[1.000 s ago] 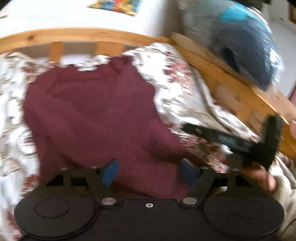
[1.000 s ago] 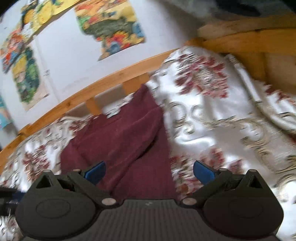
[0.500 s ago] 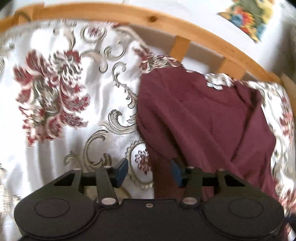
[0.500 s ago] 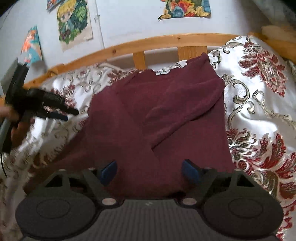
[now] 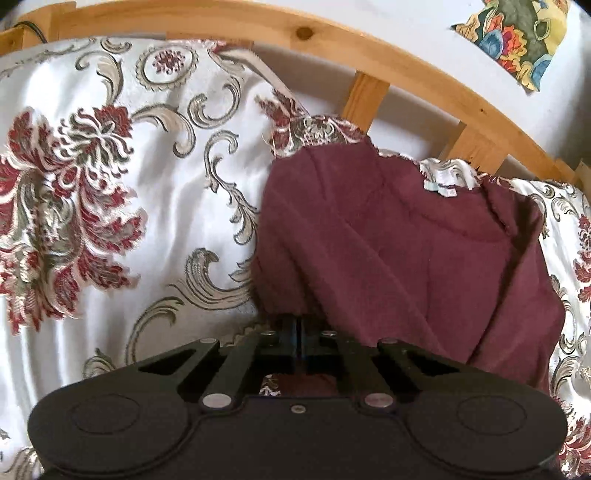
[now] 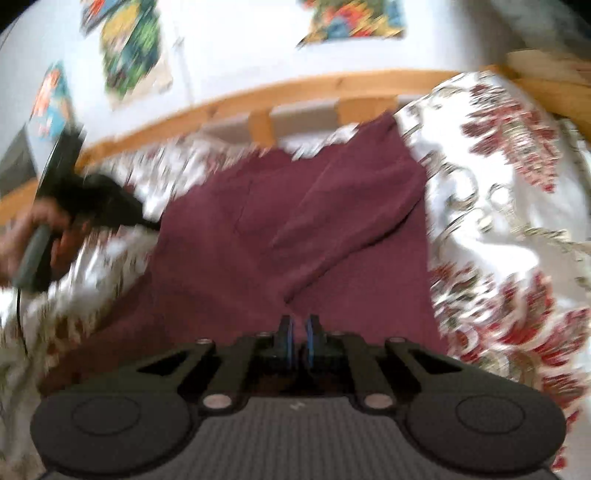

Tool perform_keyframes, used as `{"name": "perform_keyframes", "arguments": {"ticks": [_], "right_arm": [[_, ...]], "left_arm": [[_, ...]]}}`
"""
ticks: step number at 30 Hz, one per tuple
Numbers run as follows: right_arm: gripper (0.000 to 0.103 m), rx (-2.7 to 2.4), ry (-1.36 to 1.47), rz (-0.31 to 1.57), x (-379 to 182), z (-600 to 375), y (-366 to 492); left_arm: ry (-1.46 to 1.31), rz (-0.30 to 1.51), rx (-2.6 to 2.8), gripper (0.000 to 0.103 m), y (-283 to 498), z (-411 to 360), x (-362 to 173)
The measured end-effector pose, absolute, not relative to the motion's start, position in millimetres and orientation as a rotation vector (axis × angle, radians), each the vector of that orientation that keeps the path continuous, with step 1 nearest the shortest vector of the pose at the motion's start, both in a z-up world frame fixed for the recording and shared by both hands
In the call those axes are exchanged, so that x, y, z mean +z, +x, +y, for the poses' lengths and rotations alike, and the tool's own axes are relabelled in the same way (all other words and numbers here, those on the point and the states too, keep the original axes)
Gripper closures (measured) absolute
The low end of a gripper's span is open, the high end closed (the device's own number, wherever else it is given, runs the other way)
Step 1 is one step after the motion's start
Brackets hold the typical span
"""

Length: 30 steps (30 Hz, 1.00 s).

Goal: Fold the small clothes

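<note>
Here the maroon garment lies partly folded on the floral bedspread. Both the left gripper and right gripper have jaws pinching its near hem. Soft, light, limp fabric; corners look best for holding.

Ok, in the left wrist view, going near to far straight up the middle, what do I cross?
left gripper → maroon garment → floral bedspread → wooden bed rail → white wall
</note>
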State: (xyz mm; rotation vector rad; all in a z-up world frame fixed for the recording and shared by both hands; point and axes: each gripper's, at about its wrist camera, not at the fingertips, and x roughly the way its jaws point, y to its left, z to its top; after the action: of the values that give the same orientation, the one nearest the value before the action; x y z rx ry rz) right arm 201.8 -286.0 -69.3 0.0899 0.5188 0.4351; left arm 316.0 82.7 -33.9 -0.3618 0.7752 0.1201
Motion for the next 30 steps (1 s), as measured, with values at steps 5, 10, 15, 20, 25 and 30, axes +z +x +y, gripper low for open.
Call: {"name": "perform_keyframes", "arguments": {"ticks": [5, 10, 15, 20, 25, 30], "right_arm": [[0.094, 0.398, 0.294, 0.538, -66, -323, 215], [0.093, 0.398, 0.242, 0.615, -80, -316, 224], [0.083, 0.379, 0.151, 0.602, -82, -303, 222], [0.04, 0.395, 0.121, 0.59, -79, -296, 216], [0.016, 0.376, 0.014, 0.55, -76, -283, 208], [0.0, 0.358, -0.043, 0.519, -74, -279, 202]], "left_arm": [[-0.354, 0.776, 0.112, 0.102, 310, 93, -29], [-0.342, 0.819, 0.128, 0.102, 312, 96, -40], [-0.332, 0.83, 0.128, 0.087, 309, 96, -45], [-0.344, 0.854, 0.162, 0.08, 303, 102, -46], [-0.286, 0.82, 0.174, 0.036, 282, 89, -39], [-0.242, 0.813, 0.144, 0.017, 246, 69, -30]]}}
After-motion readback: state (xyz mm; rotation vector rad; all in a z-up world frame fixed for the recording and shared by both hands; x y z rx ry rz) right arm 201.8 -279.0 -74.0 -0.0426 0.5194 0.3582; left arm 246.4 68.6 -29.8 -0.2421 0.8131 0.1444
